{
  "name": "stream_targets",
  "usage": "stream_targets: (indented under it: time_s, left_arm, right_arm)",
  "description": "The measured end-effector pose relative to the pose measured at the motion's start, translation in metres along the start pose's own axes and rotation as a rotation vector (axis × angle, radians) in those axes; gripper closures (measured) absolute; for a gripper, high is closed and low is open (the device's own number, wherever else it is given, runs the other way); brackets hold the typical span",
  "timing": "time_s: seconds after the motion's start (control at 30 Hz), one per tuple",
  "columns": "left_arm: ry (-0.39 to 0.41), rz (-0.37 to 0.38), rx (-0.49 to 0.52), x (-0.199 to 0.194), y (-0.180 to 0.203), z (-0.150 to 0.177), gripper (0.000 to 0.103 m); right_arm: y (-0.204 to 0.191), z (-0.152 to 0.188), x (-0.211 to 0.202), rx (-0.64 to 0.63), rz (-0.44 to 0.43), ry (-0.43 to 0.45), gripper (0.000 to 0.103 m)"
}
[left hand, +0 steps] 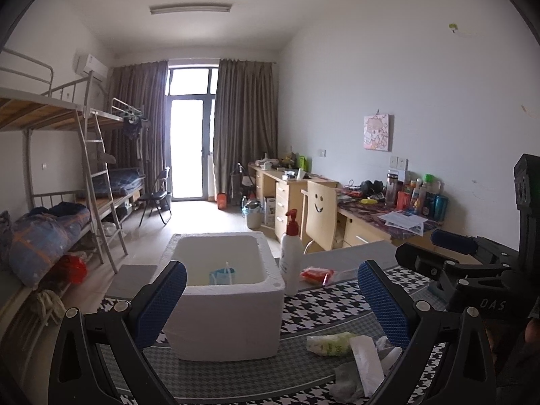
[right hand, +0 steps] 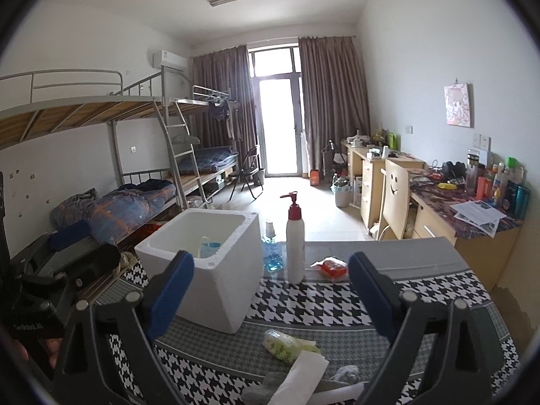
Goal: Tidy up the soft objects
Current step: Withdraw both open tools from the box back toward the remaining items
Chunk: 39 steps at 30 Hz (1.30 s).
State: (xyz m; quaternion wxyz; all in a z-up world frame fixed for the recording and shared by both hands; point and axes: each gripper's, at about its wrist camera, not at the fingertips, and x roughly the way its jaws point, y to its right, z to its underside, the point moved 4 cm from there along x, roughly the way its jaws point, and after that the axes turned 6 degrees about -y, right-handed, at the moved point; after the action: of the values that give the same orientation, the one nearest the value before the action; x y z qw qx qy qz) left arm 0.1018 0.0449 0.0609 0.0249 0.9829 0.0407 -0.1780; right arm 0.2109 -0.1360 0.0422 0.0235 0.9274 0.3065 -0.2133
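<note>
A white foam box stands on the houndstooth table cloth; a blue-and-white soft item lies inside it. A green-patterned tissue pack, a white tissue and crumpled clear plastic lie at the near edge. A red packet lies behind. My left gripper is open and empty, just in front of the box. My right gripper is open and empty, above the tissue pack; it also shows at the right of the left wrist view.
A white pump bottle with a red top stands right of the box. A bottle of blue liquid stands behind the box. Bunk beds are at left, a cluttered desk and chair at right.
</note>
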Motion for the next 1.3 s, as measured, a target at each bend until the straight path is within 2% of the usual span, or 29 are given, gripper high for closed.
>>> stream_targets:
  time_s: [0.27,1.0,1.3]
  left_arm:
    - [-0.001,0.032,0.002,0.000,0.010,0.005,0.001]
    - [-0.029,0.103,0.007,0.013,0.030,0.023,0.001]
    - [-0.027,0.106,0.013,0.019,0.038,0.034,0.001]
  right_arm:
    - [0.011,0.004,-0.010,0.027,0.007,0.017,0.008]
    - [0.029,0.031,-0.024,0.038,0.115,0.021,0.007]
    - [0.038,0.046,-0.027,0.052,0.139,0.009,0.007]
